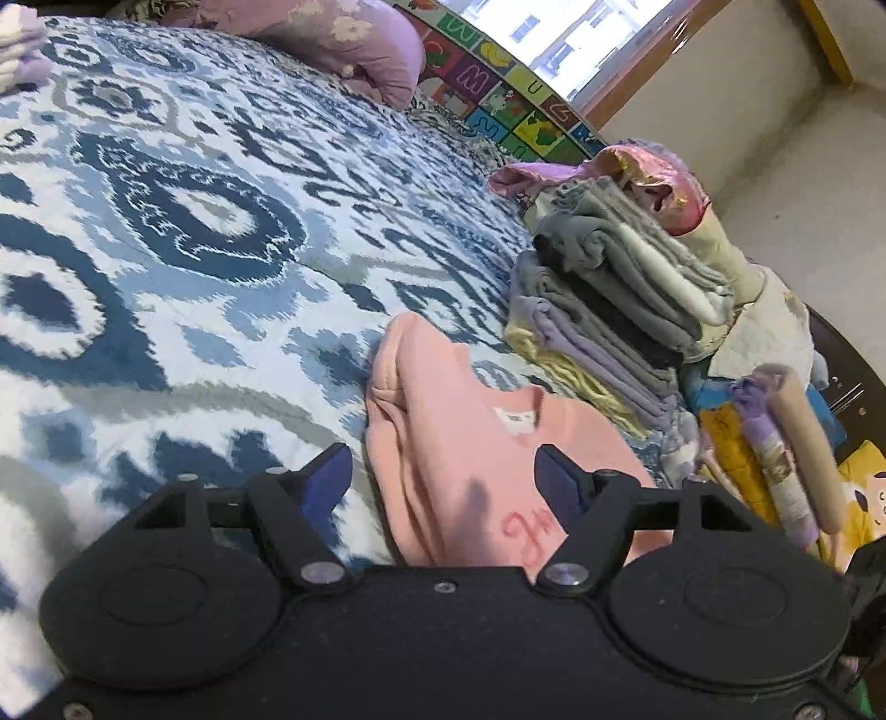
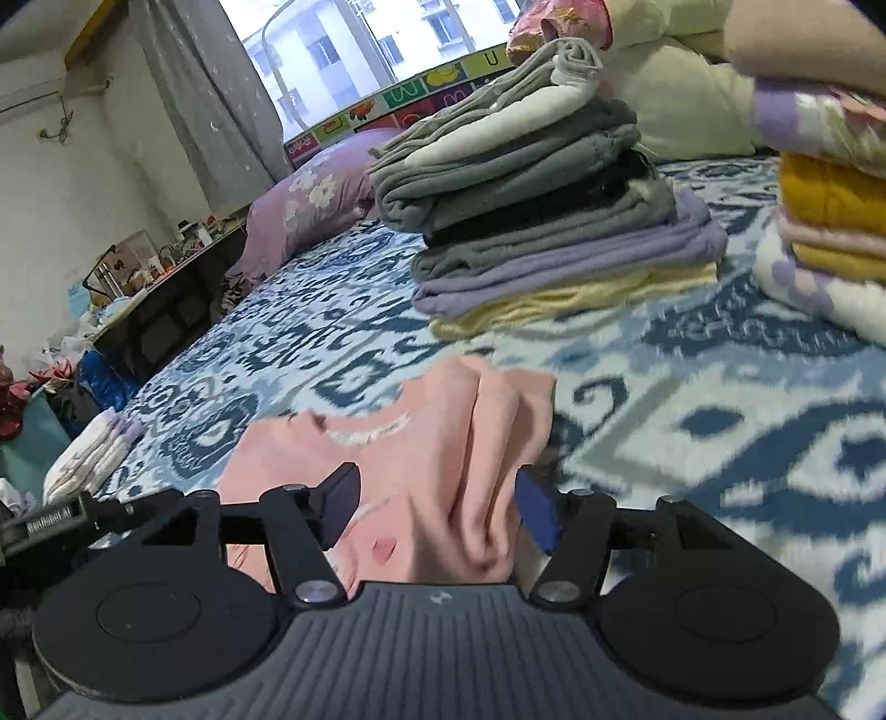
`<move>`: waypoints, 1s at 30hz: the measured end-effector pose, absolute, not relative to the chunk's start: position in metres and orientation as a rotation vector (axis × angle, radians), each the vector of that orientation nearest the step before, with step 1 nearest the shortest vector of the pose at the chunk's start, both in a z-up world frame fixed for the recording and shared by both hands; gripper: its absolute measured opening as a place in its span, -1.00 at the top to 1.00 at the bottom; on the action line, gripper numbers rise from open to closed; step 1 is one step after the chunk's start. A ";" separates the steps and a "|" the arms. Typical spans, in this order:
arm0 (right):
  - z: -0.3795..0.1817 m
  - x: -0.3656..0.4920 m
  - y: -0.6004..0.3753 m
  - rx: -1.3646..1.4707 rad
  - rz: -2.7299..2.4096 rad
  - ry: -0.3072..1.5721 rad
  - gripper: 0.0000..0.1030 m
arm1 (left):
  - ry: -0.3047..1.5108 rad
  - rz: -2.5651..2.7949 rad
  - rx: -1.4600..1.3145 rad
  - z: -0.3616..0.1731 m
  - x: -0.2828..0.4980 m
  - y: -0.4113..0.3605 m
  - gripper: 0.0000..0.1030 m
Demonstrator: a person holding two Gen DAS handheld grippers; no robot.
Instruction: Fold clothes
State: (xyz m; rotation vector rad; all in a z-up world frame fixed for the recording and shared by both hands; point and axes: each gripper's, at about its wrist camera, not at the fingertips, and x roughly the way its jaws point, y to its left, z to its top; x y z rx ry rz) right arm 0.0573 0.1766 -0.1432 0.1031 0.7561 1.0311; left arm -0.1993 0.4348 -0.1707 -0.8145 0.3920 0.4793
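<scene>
Folded stack (image 2: 548,221) nr pink top (image 2: 421,443) (touching?).

Bedroom in a home, as I see it through both wrist cameras. Bed (image 1: 194,232) with blue-and-white patterned cover; purple flowered pillow (image 1: 354,44) at its head. Stack of folded clothes (image 2: 542,210) on the bed. Alphabet play mat (image 1: 498,94) below a window (image 2: 343,44); grey curtain (image 2: 205,94). Cluttered low bench (image 2: 160,282) alongside.
</scene>
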 end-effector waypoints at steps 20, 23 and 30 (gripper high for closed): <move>-0.167 0.112 0.262 -0.107 1.134 0.760 0.55 | 0.436 0.450 -0.668 -0.184 -0.142 0.468 0.46; -0.160 0.110 0.256 -0.084 1.138 0.755 0.64 | 0.431 0.453 -0.640 -0.181 -0.143 0.463 0.67; -0.131 0.089 0.229 -0.023 1.152 0.747 0.65 | 0.362 0.418 -0.602 -0.151 -0.166 0.438 0.72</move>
